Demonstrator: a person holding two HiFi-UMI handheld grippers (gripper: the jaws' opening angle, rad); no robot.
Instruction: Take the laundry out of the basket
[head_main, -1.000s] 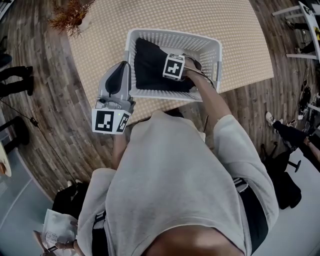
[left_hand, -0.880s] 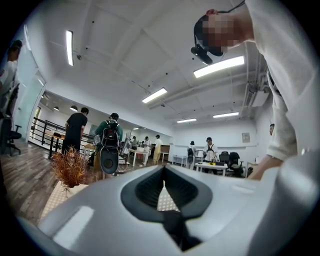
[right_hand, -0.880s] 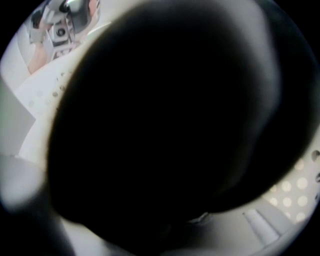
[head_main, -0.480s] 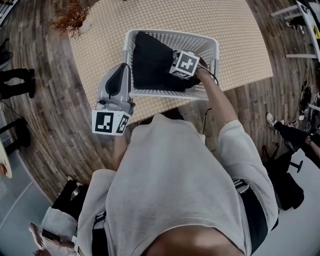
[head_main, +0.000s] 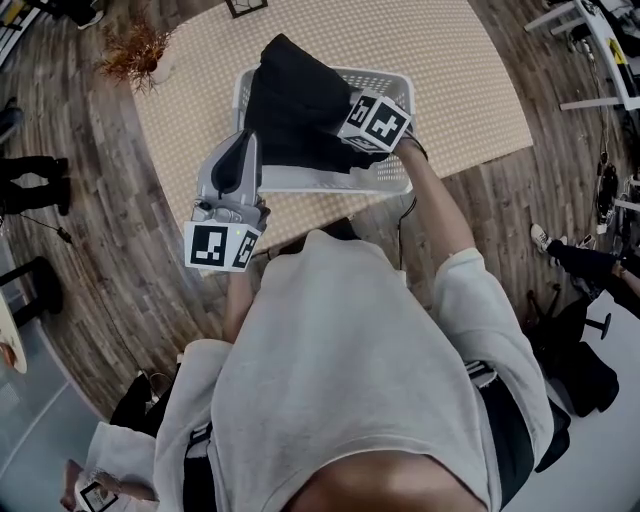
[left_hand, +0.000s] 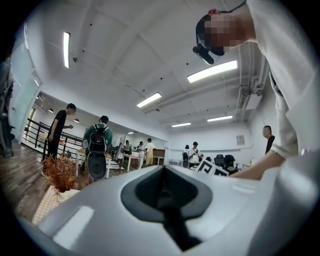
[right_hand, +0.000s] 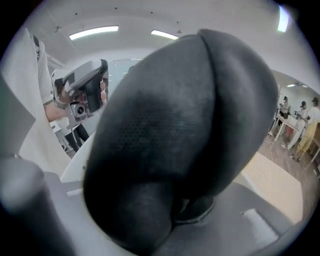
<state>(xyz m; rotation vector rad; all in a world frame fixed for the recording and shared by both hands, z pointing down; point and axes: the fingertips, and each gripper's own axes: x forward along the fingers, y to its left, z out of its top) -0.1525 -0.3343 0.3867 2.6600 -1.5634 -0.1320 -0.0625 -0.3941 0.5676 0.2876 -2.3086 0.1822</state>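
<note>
Garment (head_main: 295, 100) clamped in right gripper (head_main: 347, 138); over basket (head_main: 300, 180)

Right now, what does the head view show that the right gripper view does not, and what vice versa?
Only the head view: the white basket and the dried plant. Only the right gripper view: ceiling lights and people standing far off. Both: the black garment in the right gripper, the left gripper and the beige rug.

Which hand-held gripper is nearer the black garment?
Right. The right hand-held gripper grips the black garment; the left hand-held gripper is outside the laundry basket, beside it.
</note>
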